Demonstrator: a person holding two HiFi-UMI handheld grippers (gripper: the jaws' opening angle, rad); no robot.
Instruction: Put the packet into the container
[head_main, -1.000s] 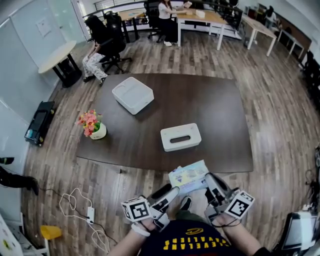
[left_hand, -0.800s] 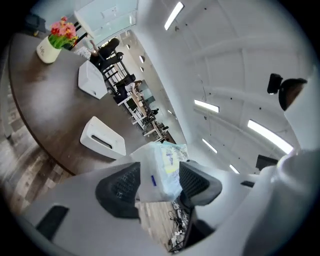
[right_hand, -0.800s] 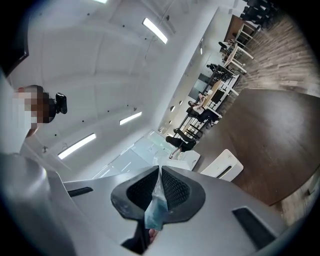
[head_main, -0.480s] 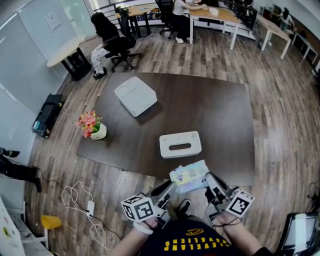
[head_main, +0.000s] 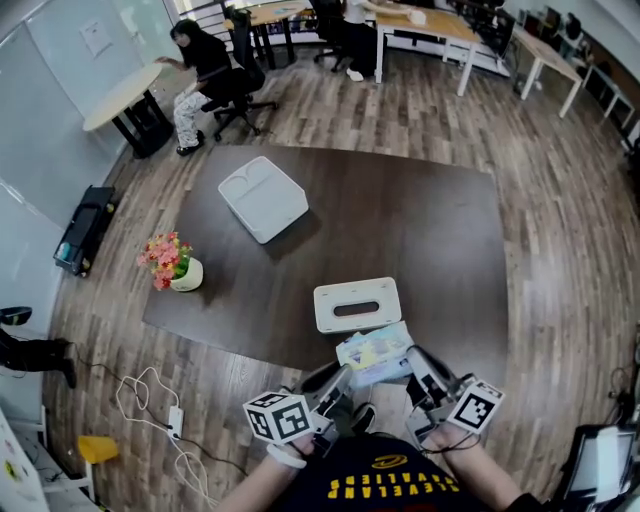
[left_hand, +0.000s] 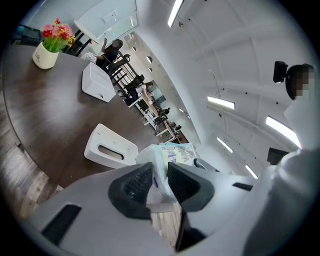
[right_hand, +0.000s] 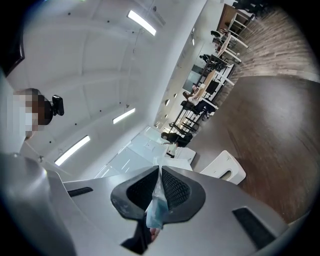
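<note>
A pale printed packet (head_main: 375, 353) hangs just in front of the table's near edge, held between both grippers. My left gripper (head_main: 338, 378) is shut on its left end; in the left gripper view the pads (left_hand: 135, 182) pinch the packet (left_hand: 172, 152). My right gripper (head_main: 418, 362) is shut on the right end, where the thin edge of the packet (right_hand: 159, 197) sits between its closed jaws. The white container (head_main: 357, 303), a flat box with a slot in its top, lies on the dark table (head_main: 430, 230) just beyond the packet, and also shows as the container (left_hand: 110, 147) and the container (right_hand: 227, 170).
A white lidded box (head_main: 262, 197) lies at the table's far left. A pot of flowers (head_main: 170, 265) stands near the left edge. Cables (head_main: 150, 400) trail on the wooden floor at the left. People sit at desks far behind.
My left gripper's jaws have closed onto the packet's left end. The container now lies nearer to the packet and grippers in the head view.
</note>
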